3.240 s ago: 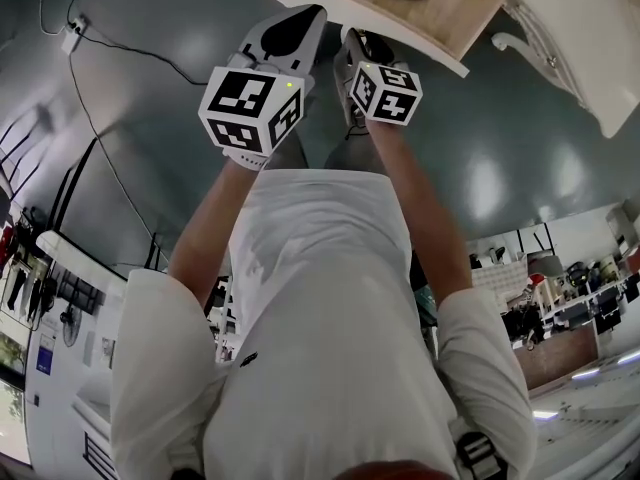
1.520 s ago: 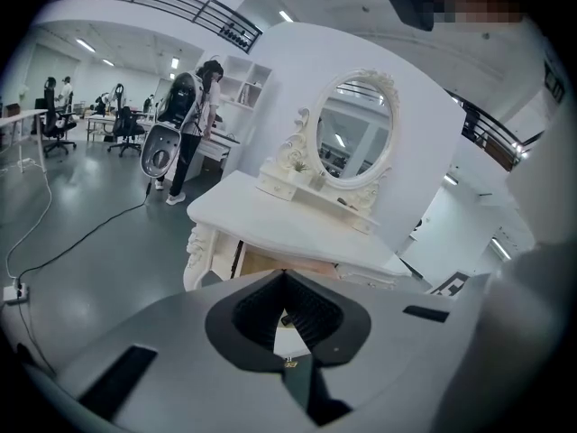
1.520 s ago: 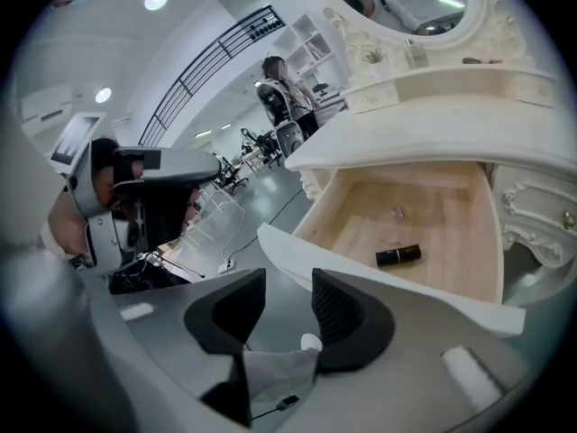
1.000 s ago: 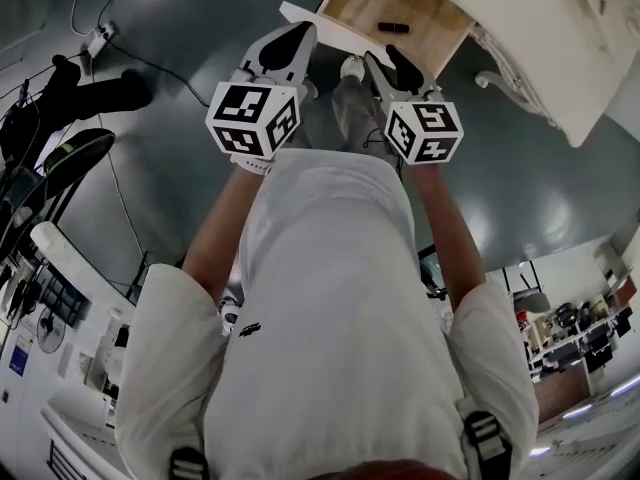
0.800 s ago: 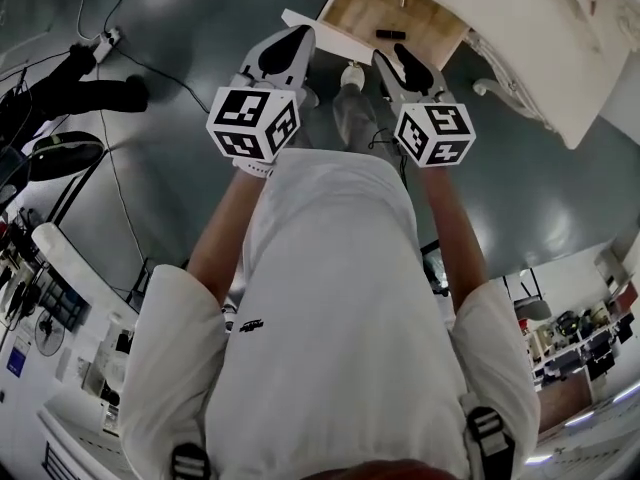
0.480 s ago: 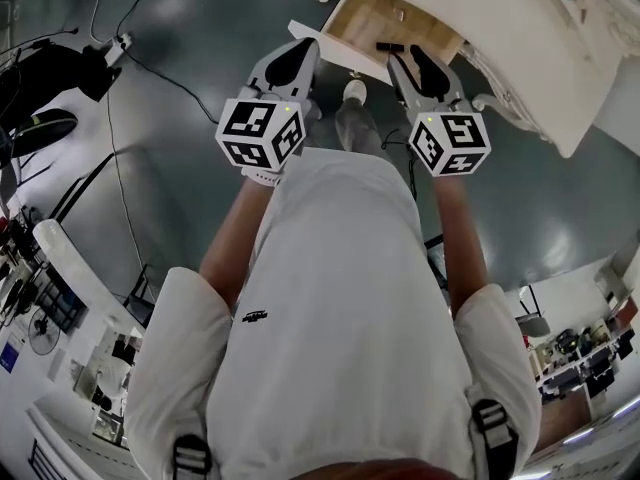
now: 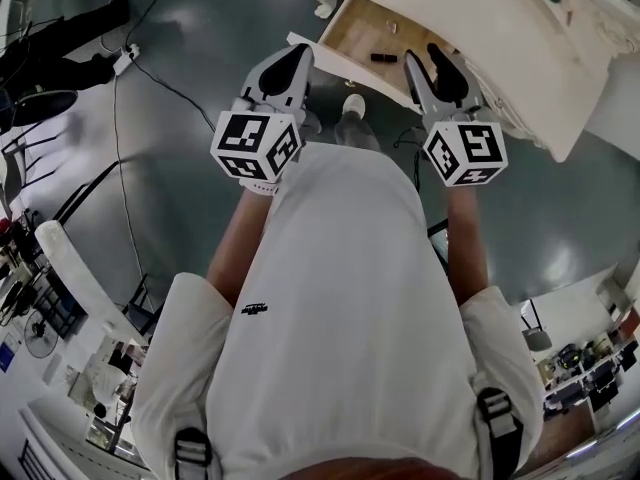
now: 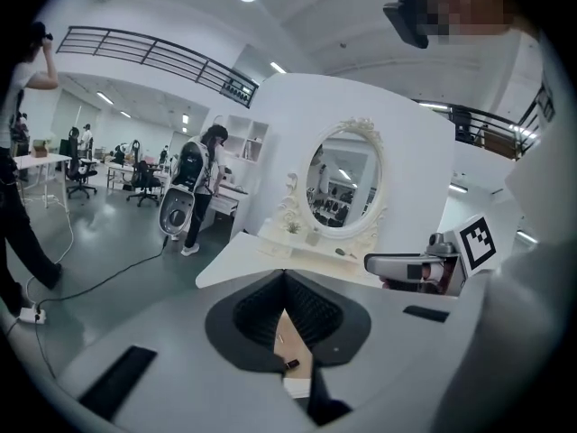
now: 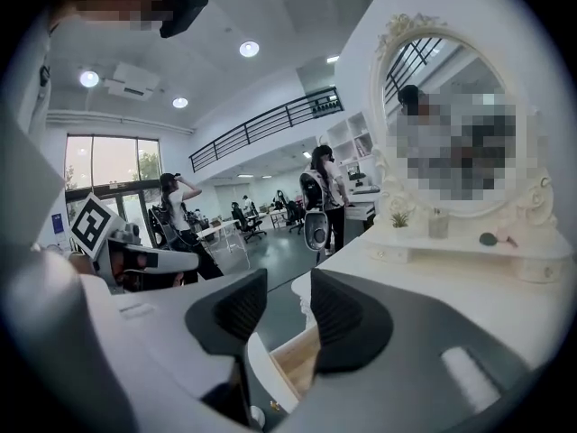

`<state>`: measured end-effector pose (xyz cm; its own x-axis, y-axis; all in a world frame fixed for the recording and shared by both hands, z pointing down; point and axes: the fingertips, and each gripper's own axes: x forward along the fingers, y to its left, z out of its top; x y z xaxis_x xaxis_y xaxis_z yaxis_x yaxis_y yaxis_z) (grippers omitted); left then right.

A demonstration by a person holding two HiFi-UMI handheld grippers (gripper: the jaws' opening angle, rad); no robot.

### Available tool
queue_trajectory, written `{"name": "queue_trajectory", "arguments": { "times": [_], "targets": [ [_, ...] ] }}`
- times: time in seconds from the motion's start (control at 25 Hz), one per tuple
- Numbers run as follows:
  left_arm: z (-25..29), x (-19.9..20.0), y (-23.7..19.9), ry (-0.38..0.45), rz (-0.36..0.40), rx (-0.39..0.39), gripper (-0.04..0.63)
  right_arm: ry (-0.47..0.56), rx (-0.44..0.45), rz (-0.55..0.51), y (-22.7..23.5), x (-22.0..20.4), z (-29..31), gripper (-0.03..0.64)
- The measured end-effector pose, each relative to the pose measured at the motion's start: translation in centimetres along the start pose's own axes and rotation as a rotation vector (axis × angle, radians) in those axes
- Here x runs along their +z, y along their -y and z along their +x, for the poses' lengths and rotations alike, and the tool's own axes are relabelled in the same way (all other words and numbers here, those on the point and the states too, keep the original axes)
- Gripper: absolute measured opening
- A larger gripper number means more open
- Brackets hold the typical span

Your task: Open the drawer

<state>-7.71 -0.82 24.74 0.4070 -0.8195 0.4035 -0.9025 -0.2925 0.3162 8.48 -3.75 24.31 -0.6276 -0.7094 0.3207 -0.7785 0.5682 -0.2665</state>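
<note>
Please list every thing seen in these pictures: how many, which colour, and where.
dressing table: one, white, head view's top right
drawer: one, white front and wooden inside, open
small object: one, black, on the drawer bottom
oval mirror: one, white frame, on the table top
power strip: one, white, on the dark floor
other people: several, mixed clothes, in the background
person's shirt: one, white, head view's middle
left tongs: one, white with black pads, shut, empty
right tongs: one, same colours, open, empty, near the drawer
</note>
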Motion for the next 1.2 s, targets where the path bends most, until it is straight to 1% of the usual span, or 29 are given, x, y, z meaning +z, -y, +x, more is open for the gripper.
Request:
{"name": "queue_trajectory", "arguments": {
  "times": [0.28,0.48,0.6,0.64,0.76,0.88,1.08,1.2],
  "targets": [
    [-0.6,2.0,1.2,0.048,0.013,0.001,0.009,0.066,-0.009,-0.040,0.6,3.3,-1.7,0.147],
    [-0.4,3.3,2.2,0.077,0.047,-0.009,0.009,0.107,-0.024,-0.055,1.4,4.7,-2.6,0.132],
    [-0.6,4.3,2.9,0.098,0.061,-0.017,0.009,0.129,-0.032,-0.081,1.7,5.5,-3.4,0.112],
    [-0.6,4.6,3.0,0.105,0.065,-0.020,0.009,0.134,-0.034,-0.100,1.6,5.7,-3.6,0.093],
    [-0.7,5.1,3.5,0.122,0.069,-0.025,0.009,0.131,-0.041,-0.151,1.6,5.7,-4.3,0.074],
    [-0.7,5.5,3.9,0.133,0.074,-0.028,0.009,0.125,-0.048,-0.175,1.6,5.9,-4.9,0.048],
    [-0.6,5.9,4.1,0.146,0.080,-0.027,0.009,0.147,-0.050,-0.184,1.9,6.7,-5.7,0.011],
    [-0.8,6.1,4.0,0.153,0.079,-0.021,0.009,0.156,-0.041,-0.182,1.9,7.2,-5.6,0.011]
  ]
}}
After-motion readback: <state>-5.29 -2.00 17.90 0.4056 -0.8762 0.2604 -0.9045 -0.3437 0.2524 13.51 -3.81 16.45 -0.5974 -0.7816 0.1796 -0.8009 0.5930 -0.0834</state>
